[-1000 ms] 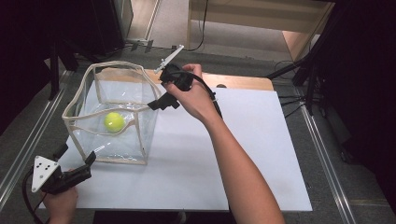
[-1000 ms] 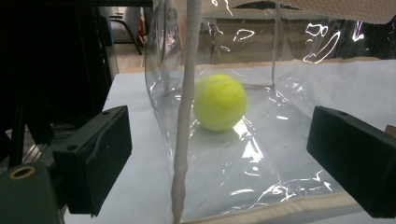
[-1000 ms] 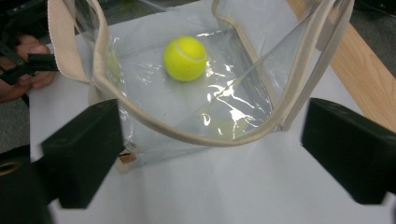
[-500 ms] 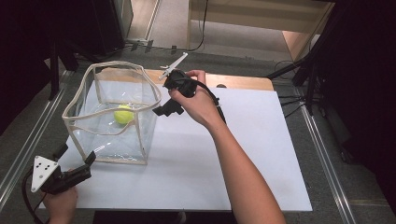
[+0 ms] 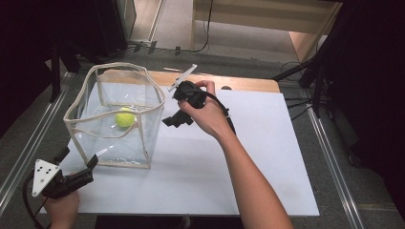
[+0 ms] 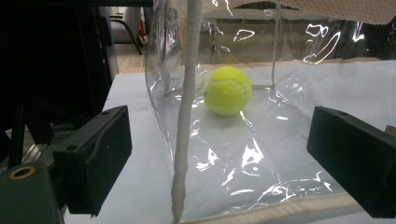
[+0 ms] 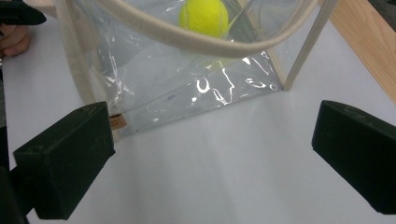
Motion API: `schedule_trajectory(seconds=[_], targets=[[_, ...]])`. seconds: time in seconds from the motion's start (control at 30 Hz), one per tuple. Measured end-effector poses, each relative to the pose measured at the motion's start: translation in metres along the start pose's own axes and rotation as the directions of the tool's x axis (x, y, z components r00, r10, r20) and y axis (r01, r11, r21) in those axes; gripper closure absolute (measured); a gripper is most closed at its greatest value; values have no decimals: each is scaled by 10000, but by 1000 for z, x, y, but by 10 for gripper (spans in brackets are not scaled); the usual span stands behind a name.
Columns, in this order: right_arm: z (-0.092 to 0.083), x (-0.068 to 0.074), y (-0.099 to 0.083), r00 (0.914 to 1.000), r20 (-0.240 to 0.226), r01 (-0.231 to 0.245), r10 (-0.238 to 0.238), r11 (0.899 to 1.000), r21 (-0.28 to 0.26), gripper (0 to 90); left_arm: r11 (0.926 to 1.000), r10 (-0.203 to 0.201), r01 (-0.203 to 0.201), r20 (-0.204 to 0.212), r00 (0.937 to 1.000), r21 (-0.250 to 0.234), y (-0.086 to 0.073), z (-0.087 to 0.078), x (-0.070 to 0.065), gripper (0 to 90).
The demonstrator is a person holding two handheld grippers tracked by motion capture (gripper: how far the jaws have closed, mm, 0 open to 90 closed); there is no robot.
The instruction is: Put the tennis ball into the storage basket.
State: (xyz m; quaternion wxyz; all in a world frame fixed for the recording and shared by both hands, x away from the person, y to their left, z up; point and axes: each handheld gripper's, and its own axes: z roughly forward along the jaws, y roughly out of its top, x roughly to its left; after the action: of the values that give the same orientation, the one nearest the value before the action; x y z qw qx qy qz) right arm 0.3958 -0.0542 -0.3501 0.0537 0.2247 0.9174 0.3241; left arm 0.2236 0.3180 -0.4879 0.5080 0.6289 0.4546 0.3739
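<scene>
Since a second before, the tennis ball (image 5: pixel 125 118) had rolled a little toward the back of the clear bag (image 5: pixel 116 143), and the right tongs (image 5: pixel 173 119) had drawn back from the bag's rim to hang just outside its right wall, jaws wide apart and empty. Down at the near left corner of the bench (image 5: pixel 267 157) the left tongs (image 5: pixel 76 162) had kept their place, also open with nothing between them, pointed at the bag's near corner seam.

That ball lay on the bag's floor, apart from every wall. To my eye the drop looked finished, so the sensible move was to pull the right tongs well away without catching the cream handle (image 7: pixel 196 44) that sagged across the opening; a snag there could tip the soft bag over.

A small brown tag (image 7: pixel 117 121) sat at the bag's lower corner, too small to read. I saw no marking on the ball
</scene>
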Motion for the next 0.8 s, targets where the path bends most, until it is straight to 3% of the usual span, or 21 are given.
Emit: schedule_trajectory(seconds=[0.17, 0.8], targets=[[2, 2, -12, 10000, 43, 86, -86, 10000, -8, 0, 10000, -5, 5, 11, 10000, -28, 0, 0, 0, 69], [4, 10, -45, 9990, 339, -280, 288, 9994, -220, 0, 10000, -29, 29, 10, 10000, -45, 0, 0, 1, 69]])
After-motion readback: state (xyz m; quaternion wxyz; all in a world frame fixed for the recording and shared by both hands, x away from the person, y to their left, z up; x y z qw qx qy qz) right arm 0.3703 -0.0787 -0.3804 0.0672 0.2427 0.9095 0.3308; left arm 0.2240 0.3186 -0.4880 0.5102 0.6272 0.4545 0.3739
